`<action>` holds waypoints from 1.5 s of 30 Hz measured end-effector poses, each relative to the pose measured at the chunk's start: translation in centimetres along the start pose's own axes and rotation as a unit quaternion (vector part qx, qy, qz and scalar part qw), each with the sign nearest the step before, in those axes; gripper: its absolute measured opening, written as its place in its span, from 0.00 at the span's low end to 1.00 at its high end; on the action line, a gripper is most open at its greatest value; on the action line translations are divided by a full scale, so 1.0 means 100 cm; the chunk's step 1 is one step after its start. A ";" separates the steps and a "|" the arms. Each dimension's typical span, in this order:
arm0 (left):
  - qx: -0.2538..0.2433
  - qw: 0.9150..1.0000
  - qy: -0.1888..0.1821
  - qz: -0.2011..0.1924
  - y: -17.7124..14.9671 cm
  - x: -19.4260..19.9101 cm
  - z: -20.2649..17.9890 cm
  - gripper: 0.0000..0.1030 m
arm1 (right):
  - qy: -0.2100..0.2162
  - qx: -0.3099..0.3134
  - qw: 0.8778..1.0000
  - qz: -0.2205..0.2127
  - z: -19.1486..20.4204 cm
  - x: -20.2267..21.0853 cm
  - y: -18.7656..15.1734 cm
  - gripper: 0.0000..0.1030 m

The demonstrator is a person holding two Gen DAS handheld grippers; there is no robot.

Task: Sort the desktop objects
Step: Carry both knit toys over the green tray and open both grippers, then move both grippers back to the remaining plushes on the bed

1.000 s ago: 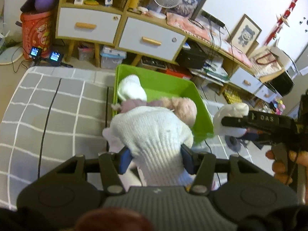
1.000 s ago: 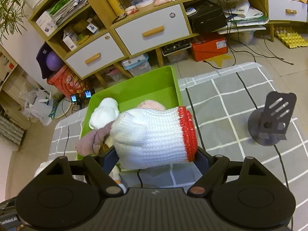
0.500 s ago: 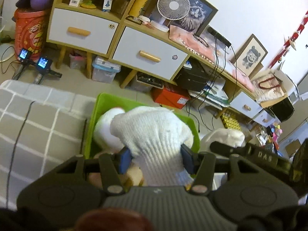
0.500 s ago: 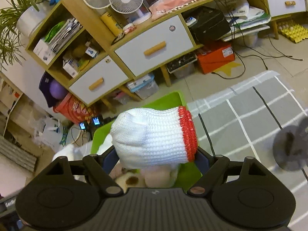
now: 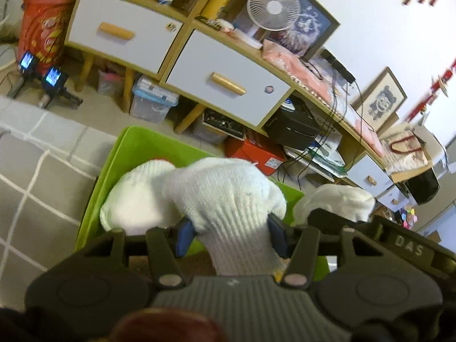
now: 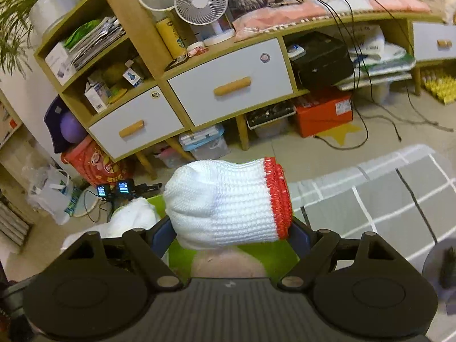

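Note:
My left gripper (image 5: 228, 236) is shut on a white knit glove (image 5: 228, 199) and holds it above the green bin (image 5: 122, 154). Another white glove (image 5: 136, 199) lies in the bin. My right gripper (image 6: 230, 233) is shut on a white knit glove with a red cuff (image 6: 228, 199), held over the green bin (image 6: 273, 256). A pinkish soft item (image 6: 228, 265) lies in the bin below it. The right gripper also shows in the left wrist view (image 5: 336, 216), to the right of the bin, with its glove (image 5: 336, 199).
The bin sits on a grey checked cloth (image 5: 34, 188). A wooden cabinet with white drawers (image 6: 228, 85) stands behind on the floor, with boxes under it. A dark round stand (image 6: 444, 268) sits on the cloth at the right.
Both grippers have risen and tilted up with their gloves; the bin has dropped lower in both views and more of the cabinet shows.

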State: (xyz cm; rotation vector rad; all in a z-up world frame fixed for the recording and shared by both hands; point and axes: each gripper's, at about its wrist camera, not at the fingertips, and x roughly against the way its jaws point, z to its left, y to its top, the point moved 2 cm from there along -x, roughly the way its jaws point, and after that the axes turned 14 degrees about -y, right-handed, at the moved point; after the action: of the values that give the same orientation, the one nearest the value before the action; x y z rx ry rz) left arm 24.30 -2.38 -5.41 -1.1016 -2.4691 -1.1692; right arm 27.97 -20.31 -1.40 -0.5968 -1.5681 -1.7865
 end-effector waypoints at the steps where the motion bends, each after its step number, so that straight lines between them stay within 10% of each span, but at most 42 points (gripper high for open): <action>1: 0.004 1.000 -0.002 -0.002 0.000 -0.001 0.003 0.51 | -0.002 0.005 1.000 -0.003 0.002 -0.001 0.000 0.80; 20: 0.013 0.999 -0.017 -0.034 -0.001 -0.004 0.002 0.77 | 0.016 -0.009 1.000 -0.007 -0.004 0.004 0.002 0.84; 45: -0.024 0.999 0.022 0.008 0.002 0.024 -0.017 0.83 | -0.011 0.026 1.000 0.012 -0.006 0.041 0.002 0.85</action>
State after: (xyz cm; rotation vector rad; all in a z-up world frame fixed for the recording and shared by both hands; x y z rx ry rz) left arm 22.54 -2.20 -3.08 -1.0939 -2.4061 -1.2401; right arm 25.47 -21.66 1.60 -0.6105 -1.6112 -1.7202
